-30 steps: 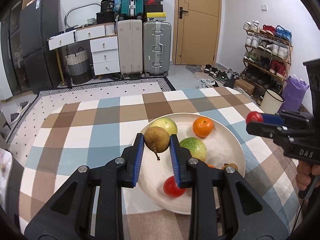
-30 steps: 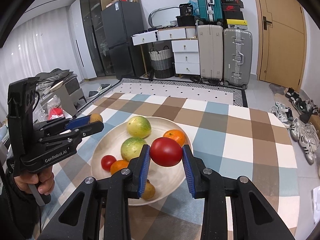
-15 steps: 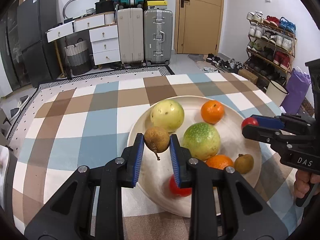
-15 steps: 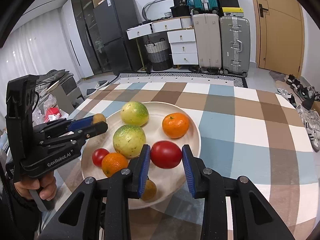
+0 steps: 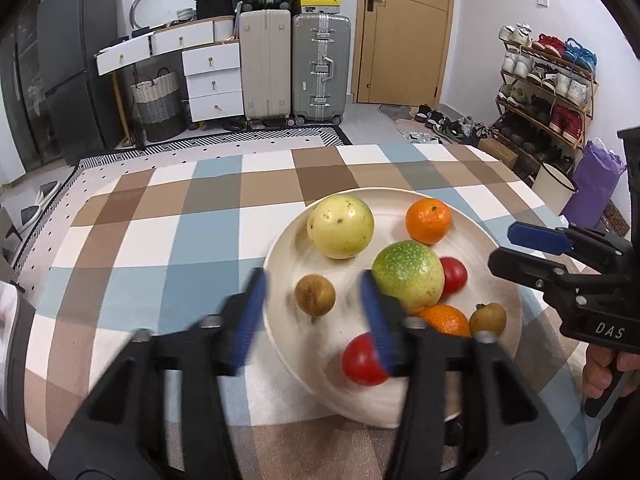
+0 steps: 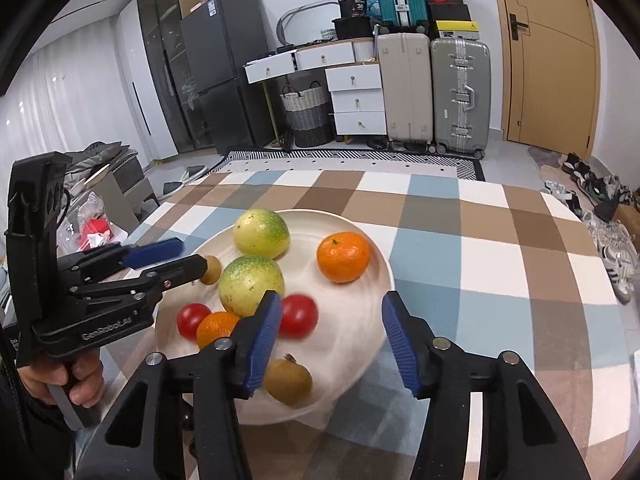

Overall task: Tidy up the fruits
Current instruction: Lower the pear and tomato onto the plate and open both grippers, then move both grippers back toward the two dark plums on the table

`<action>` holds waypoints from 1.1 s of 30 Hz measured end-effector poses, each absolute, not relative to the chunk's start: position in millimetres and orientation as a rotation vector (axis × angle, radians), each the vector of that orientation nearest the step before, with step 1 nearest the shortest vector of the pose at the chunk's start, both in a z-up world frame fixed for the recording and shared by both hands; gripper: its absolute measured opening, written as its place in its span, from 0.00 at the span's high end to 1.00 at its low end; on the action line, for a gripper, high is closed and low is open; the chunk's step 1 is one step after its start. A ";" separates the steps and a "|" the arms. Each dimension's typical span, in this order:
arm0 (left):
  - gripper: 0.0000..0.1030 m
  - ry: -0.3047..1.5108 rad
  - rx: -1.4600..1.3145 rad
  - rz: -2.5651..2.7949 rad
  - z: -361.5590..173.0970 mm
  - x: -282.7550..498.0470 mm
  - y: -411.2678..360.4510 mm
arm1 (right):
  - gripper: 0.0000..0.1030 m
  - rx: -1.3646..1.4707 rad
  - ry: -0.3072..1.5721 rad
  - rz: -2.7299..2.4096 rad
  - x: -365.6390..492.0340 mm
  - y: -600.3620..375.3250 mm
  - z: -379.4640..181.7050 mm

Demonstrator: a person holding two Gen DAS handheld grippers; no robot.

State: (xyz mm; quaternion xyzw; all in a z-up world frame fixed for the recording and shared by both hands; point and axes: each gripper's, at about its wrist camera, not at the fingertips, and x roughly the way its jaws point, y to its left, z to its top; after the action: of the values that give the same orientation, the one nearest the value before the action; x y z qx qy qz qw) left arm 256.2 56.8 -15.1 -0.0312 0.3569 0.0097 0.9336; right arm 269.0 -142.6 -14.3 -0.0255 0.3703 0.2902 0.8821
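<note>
While your left gripper [image 5: 312, 304] hung over the near-left edge of the cream plate [image 5: 404, 196], its blue pads blurred, the jaws stood spread wide with nothing between them; the small brown pear [image 5: 315, 295] lay loose on the plate just beyond the gap. On the side of your right gripper [image 5: 516, 248], seen from the left camera, white letters read "DAS". From the right camera the body of the left tool bore "GenRobot.AI", and a black box stacked on the suitcases [image 6: 434, 92] showed a red Nike swoosh.

Your right gripper [image 6: 328, 332] was likewise released, jaws splayed over the near rim, and the red tomato [image 6: 298, 315] sat on the plate just inside its left pad, somewhat blurred. Whether it touched that pad could not be told.

You held each tool by its pistol handle from below, your left hand [image 6: 68, 380] wrapped round the grip at the plate's left side, your right hand [image 5: 608, 372] low at the right edge, both tools pointing inward across the plate.

On the plate also lay a yellow-green fruit [image 5: 340, 226], a greener one [image 5: 408, 274] touching the tomato, two oranges [image 5: 428, 221], a second tomato [image 5: 362, 360] and another brown pear [image 5: 487, 319]. The plate rested on a checked tablecloth [image 5: 180, 240].
</note>
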 end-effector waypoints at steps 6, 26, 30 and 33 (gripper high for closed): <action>0.15 0.698 -0.088 0.024 -0.7 228.1 58.0 | 0.06 -0.025 0.734 0.600 252.1 -158.9 2.8; 0.00 0.680 -0.034 -0.010 6.8 143.4 30.3 | 0.01 -0.076 0.815 0.672 188.3 -167.2 -6.3; 0.00 0.706 -0.006 -0.028 -1.4 143.2 21.8 | 0.00 -0.118 0.849 0.691 185.0 -155.2 -17.2; 0.00 0.716 0.001 -0.032 -5.2 143.6 19.9 | 0.00 -0.155 0.876 0.693 183.7 -147.1 -26.7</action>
State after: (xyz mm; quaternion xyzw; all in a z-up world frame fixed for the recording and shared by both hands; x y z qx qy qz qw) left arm 143.6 19.9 -5.2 0.0006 0.3502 -0.0158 0.9365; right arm 183.7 -147.1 -26.7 -0.0732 0.4151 0.3286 0.8452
